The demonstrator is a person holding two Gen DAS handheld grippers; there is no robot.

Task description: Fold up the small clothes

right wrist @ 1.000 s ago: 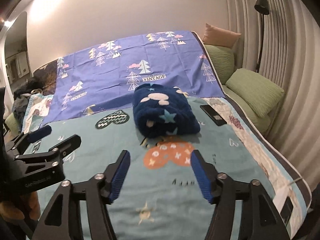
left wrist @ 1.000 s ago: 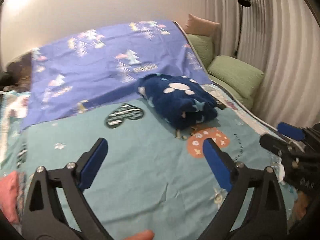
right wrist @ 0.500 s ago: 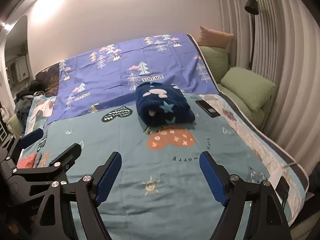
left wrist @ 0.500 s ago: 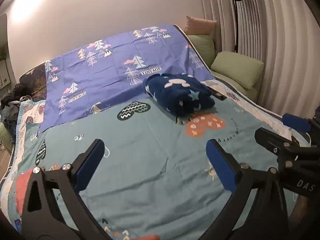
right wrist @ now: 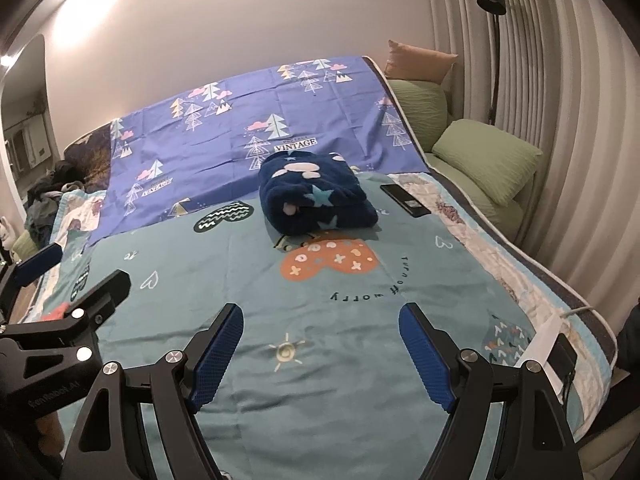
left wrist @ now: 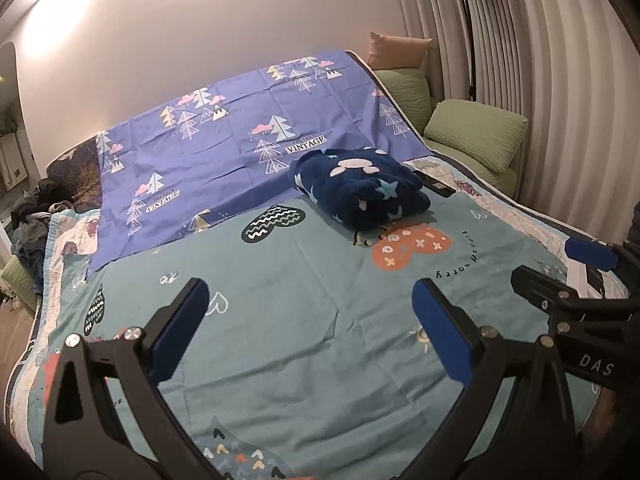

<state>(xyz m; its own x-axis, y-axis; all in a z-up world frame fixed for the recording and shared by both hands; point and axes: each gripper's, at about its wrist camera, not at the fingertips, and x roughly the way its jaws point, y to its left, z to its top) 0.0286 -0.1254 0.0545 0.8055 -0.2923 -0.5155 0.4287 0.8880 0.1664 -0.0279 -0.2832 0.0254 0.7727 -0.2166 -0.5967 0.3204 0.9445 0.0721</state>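
Navy fleece bundle [right wrist: 316, 196] lies folded on the bed [right wrist: 360, 360], well ahead at 12 o'clock of the right tool [right wrist: 320, 356], at 1 o'clock of the left tool [left wrist: 308, 328]. Its long axis seems to run crosswise. Both tools gape wide, empty; the right has just opened.

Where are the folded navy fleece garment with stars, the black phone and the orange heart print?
Folded navy fleece garment with stars [right wrist: 316, 200]: right wrist view, top of the bundle.
Black phone [right wrist: 405, 200]: right wrist view, middle of its screen.
Orange heart print [left wrist: 408, 246]: left wrist view, centre of the heart on the teal sheet.
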